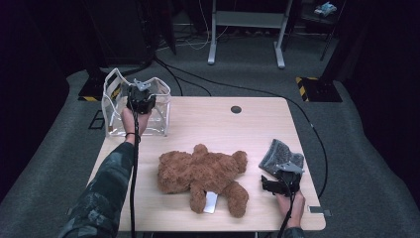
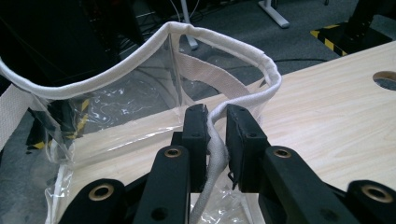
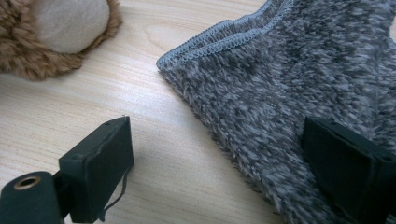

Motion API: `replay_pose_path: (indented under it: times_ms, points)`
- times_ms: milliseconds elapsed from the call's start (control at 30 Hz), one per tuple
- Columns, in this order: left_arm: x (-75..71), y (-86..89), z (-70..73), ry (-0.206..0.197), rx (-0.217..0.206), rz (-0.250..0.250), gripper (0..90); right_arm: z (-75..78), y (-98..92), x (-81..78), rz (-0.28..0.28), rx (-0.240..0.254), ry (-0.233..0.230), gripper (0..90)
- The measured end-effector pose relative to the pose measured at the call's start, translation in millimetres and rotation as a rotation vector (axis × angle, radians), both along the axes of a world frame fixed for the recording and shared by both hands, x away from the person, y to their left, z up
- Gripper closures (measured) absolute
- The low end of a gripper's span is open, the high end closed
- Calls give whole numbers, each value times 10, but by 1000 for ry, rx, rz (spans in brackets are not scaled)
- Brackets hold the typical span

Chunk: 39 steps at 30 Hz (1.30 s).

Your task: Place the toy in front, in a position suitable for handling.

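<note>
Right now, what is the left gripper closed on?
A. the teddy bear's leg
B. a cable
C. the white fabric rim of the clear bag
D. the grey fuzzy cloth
C: in the left gripper view, the left gripper pinches the white fabric rim of the clear bag between its jaws.

Grey carpet [image 1: 247, 69], dim room, seemingly a desk frame [image 1: 246, 29] behind.

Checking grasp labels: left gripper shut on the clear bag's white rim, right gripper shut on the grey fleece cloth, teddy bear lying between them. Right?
One thing is off: the right gripper is open, not shut. The right gripper view shows its jaws standing wide apart, one over bare table, the other over the grey fleece cloth. The rest holds: the left gripper pinches the clear bag's white rim, and the teddy bear lies between them.
</note>
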<state>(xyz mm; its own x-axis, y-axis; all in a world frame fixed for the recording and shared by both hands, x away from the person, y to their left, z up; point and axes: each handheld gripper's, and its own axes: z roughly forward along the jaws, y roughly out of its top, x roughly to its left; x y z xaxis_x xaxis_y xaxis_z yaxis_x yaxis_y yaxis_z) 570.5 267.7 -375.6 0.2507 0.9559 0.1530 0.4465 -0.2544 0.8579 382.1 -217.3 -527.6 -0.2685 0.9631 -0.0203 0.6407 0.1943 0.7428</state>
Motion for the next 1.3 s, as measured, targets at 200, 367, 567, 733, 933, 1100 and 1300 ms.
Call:
replay_pose_path:
  times_ms: [200,367,567,733,933,1100,1300]
  points:
    - [70,24,3,4,-12,17,778,0,0,0,1,1,0,89]
    - [65,22,9,-2,-13,6,772,0,-1,0,1,1,0,89]
    - [-53,76,65,-20,-65,16,484,0,-2,0,0,2,0,90]
    - [-230,177,111,-19,-94,-24,349,0,-4,0,0,2,0,90]
    - [-469,292,115,8,-131,-77,270,-1,-1,1,1,-2,2,90]
    - [-673,316,36,41,-133,-119,224,1,1,1,1,-6,5,90]
    - [-937,321,-67,77,-140,-164,155,17,-11,20,9,0,19,84]
